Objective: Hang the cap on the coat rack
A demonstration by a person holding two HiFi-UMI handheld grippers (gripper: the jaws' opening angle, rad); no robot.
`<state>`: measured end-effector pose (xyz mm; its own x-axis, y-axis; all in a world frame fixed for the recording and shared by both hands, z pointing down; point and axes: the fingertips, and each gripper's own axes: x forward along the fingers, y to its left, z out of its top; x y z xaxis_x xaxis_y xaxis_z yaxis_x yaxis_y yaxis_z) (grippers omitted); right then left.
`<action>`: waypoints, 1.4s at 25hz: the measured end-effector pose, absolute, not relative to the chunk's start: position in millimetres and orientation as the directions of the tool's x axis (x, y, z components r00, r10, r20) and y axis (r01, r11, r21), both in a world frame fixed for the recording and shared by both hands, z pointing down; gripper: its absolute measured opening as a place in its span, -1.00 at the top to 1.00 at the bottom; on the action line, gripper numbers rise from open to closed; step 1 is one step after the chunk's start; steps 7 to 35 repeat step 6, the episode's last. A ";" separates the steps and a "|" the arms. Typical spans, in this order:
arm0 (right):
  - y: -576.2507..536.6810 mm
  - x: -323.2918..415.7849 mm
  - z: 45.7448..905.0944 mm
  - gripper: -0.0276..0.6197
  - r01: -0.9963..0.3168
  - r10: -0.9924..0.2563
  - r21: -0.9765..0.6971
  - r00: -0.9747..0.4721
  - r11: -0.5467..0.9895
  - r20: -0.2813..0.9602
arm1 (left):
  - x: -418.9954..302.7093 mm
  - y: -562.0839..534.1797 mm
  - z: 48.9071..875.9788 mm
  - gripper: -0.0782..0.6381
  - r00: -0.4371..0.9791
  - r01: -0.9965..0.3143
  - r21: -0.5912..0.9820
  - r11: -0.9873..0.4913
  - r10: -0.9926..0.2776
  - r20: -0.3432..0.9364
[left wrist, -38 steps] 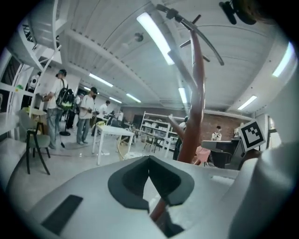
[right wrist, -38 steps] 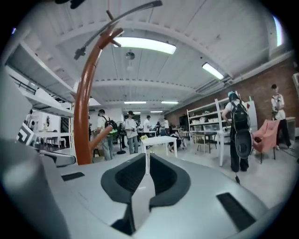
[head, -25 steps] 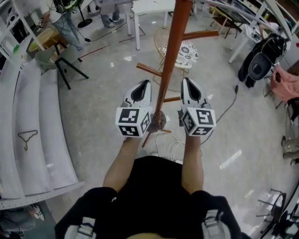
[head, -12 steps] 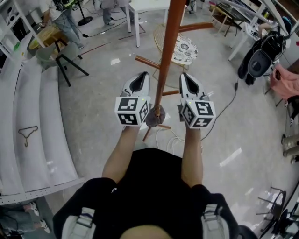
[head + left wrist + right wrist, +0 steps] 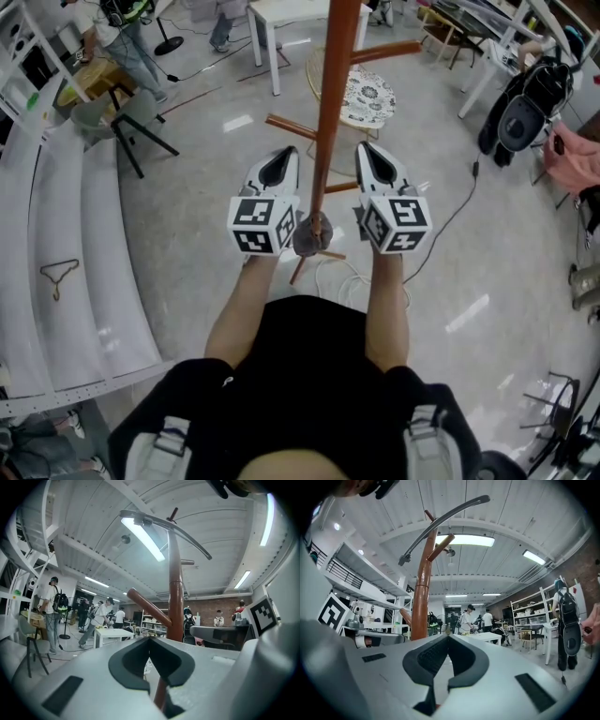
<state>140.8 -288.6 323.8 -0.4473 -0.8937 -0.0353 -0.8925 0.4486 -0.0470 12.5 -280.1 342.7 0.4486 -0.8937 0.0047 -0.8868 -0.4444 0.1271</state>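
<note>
**Both grippers shut and empty at the rack, no cap on any peg I can see**

My left gripper (image 5: 289, 155) and right gripper (image 5: 367, 152) hang level on either side of the coat rack (image 5: 328, 103), close beside its red-brown pole and not touching it. Each gripper's own view shows its jaws pressed tip to tip with nothing between them.

Low on the pole, between my two marker cubes, sits a small grey lump (image 5: 312, 234). It may be the cap, but I cannot tell, nor whether it rests on a short peg or on the rack's foot. The upper pegs (image 5: 292, 126) in view are bare, and at the rack's top I see only a curved grey bar (image 5: 157, 522).

My judgement: I hold no cap, so either the whole hanging is yet to do or that lump is the result.

Beneath is a glossy pale floor (image 5: 216, 206), with a loose white cable (image 5: 337, 281) by the rack's foot. Further off stand a round patterned stool (image 5: 367, 98), a white table (image 5: 291, 14), curved white shelving (image 5: 103, 244) at my left with a wire hanger (image 5: 54, 277) on it, and a black bag (image 5: 525, 112) at my right. People (image 5: 131, 52) are at the far end.
</note>
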 end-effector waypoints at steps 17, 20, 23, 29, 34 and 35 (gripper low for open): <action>-289.2 141.3 323.6 0.93 -0.890 -0.890 -0.035 -0.454 0.455 -0.040 | 11.7 -279.1 346.7 0.78 0.456 -0.881 0.140 -0.451 -0.890 0.002; -289.2 141.3 323.6 0.93 -0.890 -0.890 -0.035 -0.454 0.455 -0.040 | 11.7 -279.1 346.7 0.78 0.456 -0.881 0.140 -0.451 -0.890 0.002; -289.2 141.3 323.6 0.93 -0.890 -0.890 -0.035 -0.454 0.455 -0.040 | 11.7 -279.1 346.7 0.78 0.456 -0.881 0.140 -0.451 -0.890 0.002; -289.2 141.3 323.6 0.93 -0.890 -0.890 -0.035 -0.454 0.455 -0.040 | 11.7 -279.1 346.7 0.78 0.456 -0.881 0.140 -0.451 -0.890 0.002; -289.2 141.3 323.6 0.93 -0.890 -0.890 -0.035 -0.454 0.455 -0.040 | 11.7 -279.1 346.7 0.78 0.456 -0.881 0.140 -0.451 -0.890 0.002; -289.2 141.3 323.6 0.93 -0.890 -0.890 -0.035 -0.454 0.455 -0.040 | 11.7 -279.1 346.7 0.78 0.456 -0.881 0.140 -0.451 -0.890 0.002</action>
